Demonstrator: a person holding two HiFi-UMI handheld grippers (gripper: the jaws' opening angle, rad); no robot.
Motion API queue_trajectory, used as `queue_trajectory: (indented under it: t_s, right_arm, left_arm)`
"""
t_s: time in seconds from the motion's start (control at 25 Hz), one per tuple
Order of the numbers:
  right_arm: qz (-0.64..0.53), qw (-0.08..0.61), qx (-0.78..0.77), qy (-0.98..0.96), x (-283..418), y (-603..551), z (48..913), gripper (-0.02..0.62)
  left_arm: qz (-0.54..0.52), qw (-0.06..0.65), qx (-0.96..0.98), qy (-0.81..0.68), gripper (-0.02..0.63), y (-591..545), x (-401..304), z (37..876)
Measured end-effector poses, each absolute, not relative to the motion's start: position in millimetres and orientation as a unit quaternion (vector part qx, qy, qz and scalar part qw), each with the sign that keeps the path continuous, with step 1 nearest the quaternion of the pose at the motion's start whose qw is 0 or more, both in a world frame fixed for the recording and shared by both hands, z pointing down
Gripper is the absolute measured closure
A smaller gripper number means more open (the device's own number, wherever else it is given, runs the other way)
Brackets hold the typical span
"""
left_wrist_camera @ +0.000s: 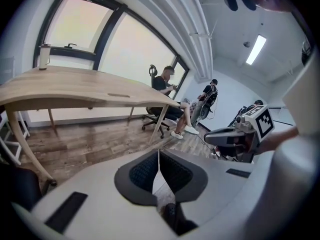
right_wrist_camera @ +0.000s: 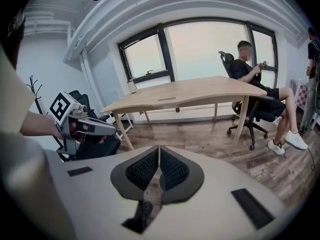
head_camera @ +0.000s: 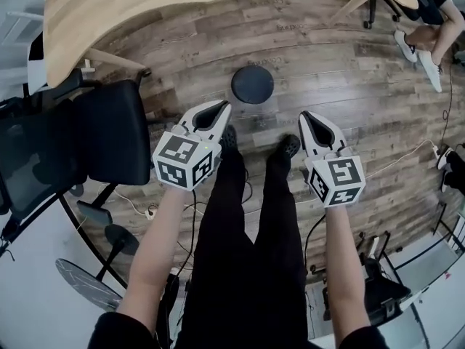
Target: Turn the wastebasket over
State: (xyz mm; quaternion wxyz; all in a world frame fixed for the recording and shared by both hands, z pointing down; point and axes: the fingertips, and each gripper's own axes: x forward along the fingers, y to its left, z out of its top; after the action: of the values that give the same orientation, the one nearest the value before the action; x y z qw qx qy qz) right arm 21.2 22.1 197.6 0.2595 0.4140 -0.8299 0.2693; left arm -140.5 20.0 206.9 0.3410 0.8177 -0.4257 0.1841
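Observation:
The wastebasket [head_camera: 252,84] shows in the head view as a dark round shape on the wooden floor, just beyond my feet. It is not visible in either gripper view. My left gripper [head_camera: 220,109] is shut and empty, held below and left of the wastebasket. My right gripper [head_camera: 306,116] is also shut and empty, below and right of it. Both point forward and downward. In the left gripper view the jaws [left_wrist_camera: 159,152] meet with nothing between them. The same holds in the right gripper view [right_wrist_camera: 159,148]. Each gripper view shows the other gripper to its side.
A curved wooden table [head_camera: 145,6] spans the top of the head view. A black office chair [head_camera: 109,140] stands at the left. My own legs and shoes [head_camera: 290,145] are between the grippers. A seated person [right_wrist_camera: 250,69] is at the table's far end, and cables [head_camera: 407,158] lie on the floor.

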Motion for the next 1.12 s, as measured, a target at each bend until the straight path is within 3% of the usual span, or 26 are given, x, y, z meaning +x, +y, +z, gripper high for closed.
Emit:
queue_trajectory:
  t_s: [0.36,1.12]
  right_arm:
    - [0.301,0.278,0.389,-0.825,30,26,313,0.56]
    - [0.323,0.346,0.333,-0.815,15,28,528,0.56]
  left_arm:
    - [0.204,0.372,0.788,-0.446,0.581,42,-128,308]
    - [0.262,0.371,0.782,-0.427,0.58,20,-129,514]
